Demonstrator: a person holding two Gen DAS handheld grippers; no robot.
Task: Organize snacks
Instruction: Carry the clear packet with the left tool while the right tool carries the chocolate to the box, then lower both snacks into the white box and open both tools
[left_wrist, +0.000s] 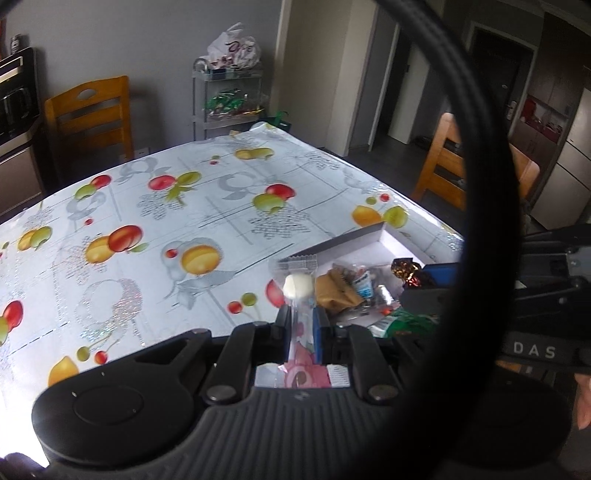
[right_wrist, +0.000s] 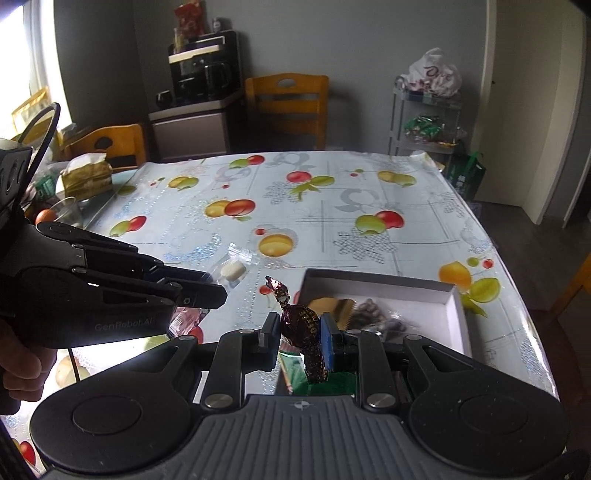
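Fingers (left_wrist: 318, 325) pinch clear-wrapped candy (left_wrist: 298, 286) beside box (left_wrist: 369, 236).

A home dining area beside a kitchen

A table (right_wrist: 332, 206) under a fruit-print cloth has wooden chairs (right_wrist: 288, 107) around it. A coffee maker (right_wrist: 203, 74) stands on a cabinet by the grey wall, a wire trolley (right_wrist: 424, 122) holds bagged goods, and a tall fridge (left_wrist: 569, 158) shows past a doorway.

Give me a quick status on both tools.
Left tool shut on clear-wrapped white candy. Right tool shut on brown foil candy. White box ahead, nothing blocking.
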